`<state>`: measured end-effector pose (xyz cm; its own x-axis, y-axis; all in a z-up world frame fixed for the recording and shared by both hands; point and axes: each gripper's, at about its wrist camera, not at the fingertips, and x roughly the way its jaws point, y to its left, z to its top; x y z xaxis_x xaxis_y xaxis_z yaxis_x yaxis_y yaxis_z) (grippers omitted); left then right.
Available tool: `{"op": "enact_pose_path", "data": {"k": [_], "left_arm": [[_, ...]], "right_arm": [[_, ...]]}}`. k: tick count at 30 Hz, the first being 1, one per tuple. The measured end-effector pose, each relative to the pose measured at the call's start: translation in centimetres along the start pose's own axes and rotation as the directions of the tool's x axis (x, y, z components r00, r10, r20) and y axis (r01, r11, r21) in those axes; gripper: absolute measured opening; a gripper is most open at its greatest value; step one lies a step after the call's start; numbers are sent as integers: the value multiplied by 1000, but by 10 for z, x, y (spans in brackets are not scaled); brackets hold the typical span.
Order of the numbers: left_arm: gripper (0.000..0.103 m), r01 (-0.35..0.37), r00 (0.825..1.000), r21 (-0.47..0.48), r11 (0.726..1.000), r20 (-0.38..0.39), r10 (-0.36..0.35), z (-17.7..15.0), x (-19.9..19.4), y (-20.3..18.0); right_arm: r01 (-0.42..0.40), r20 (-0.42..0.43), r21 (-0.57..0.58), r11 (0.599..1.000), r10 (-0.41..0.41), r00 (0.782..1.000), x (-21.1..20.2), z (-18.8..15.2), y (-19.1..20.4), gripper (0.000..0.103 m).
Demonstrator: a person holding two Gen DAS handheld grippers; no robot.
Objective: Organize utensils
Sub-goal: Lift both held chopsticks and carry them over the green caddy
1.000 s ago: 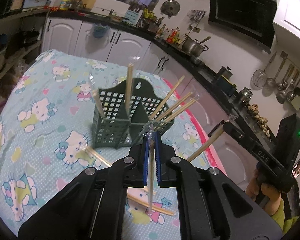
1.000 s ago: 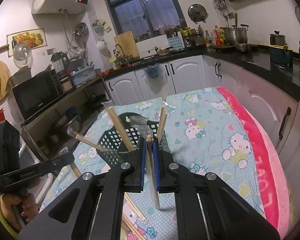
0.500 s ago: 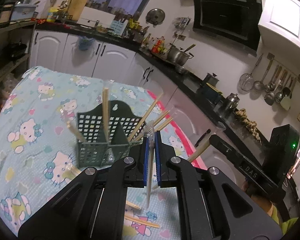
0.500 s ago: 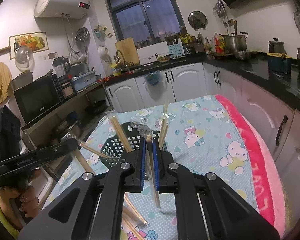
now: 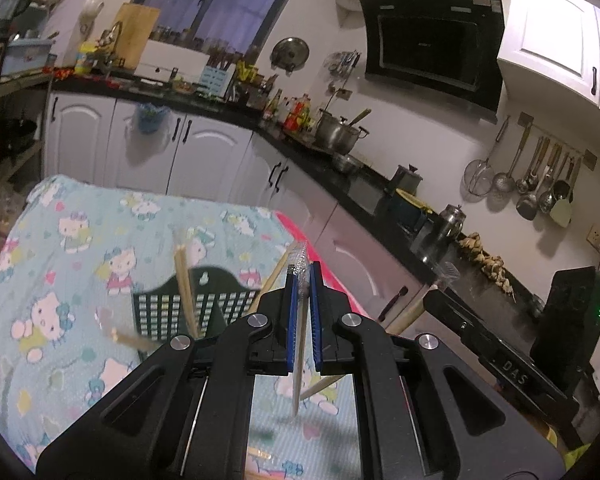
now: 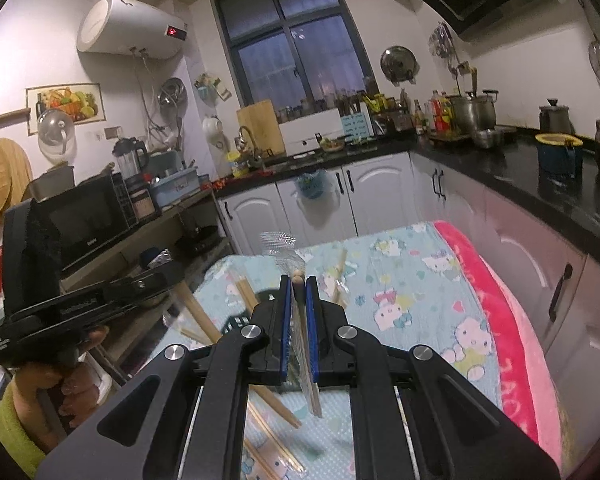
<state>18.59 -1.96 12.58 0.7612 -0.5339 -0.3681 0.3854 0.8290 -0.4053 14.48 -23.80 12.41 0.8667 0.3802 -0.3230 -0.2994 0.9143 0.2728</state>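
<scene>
While the kitchen fills the upper half of both views, the left gripper (image 5: pixel 304 312) is seen low in the centre of its own frame, its blue pads pressed together on a wrapped chopstick (image 5: pixel 299 354) that hangs almost upright between them, crinkled clear wrap showing above the pads and the thin end pointing down over the cartoon-cat tablecloth (image 5: pixel 60 264). Just behind and to the left of that gripper, the dark green perforated utensil holder (image 5: pixel 204 304) is stood on the cloth, with a pair of chopsticks (image 5: pixel 184 284) leaning out of it, somewhat blurred. At the right edge of that frame the right gripper's black body is caught from the side. Over in the right wrist view, the right gripper (image 6: pixel 296 300) is likewise pinched on a wrapped chopstick pair (image 6: pixel 306 360), rounded wooden tips poking up just above the blue pads and clear wrap flaring higher still. More chopsticks (image 6: pixel 276 404) are laid loose on the cloth below, at the bottom centre of the frame. At lower left, a hand (image 6: pixel 60 380) in a yellow-green sleeve is seen gripping the handle of the left gripper. A pink blanket edge (image 6: pixel 512 344) is draped along the right side of the table.
</scene>
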Motion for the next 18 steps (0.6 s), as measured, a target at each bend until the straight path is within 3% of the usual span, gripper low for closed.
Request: {"op": "enact_pose_path", "data": {"k": [7, 18], "left_arm": [[3, -4, 999, 20, 1000, 45, 4, 26, -4, -7], [3, -71, 989, 42, 997, 134, 64, 60, -13, -6]], "right_arm": [[-31, 37, -24, 999, 32, 999, 0, 28, 10, 8], [-59, 82, -58, 997, 64, 995, 10, 64, 16, 7]]}}
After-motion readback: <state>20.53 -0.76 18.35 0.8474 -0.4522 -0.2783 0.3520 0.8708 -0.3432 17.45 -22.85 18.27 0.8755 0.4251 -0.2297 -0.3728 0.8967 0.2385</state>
